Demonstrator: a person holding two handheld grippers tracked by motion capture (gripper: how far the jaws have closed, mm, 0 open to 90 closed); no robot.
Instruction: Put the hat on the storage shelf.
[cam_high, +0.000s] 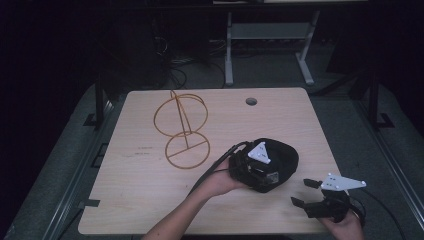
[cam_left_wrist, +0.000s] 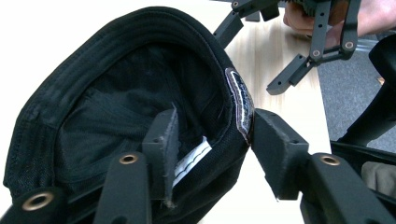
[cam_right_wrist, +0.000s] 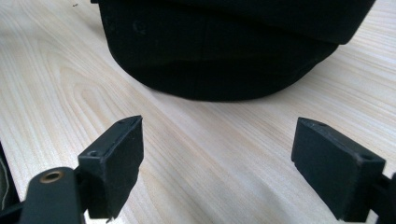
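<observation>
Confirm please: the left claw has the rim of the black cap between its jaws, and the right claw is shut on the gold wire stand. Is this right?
Not quite. The left claw does have the black cap rim between its jaws, but the right claw is open and holds nothing, as the right gripper view shows. The gold wire stand stands untouched farther back.

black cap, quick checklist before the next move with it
1. Left gripper straddles the black cap rim, one jaw inside, one outside: ok.
2. Both pads pressing the rim: cannot tell; the inner pad seems to stand off the fabric.
3. Right gripper open and empty: ok.
4. Right gripper clear of the cap, bare table between: ok.
5. Gold wire stand upright, apart from the cap: ok.
</observation>
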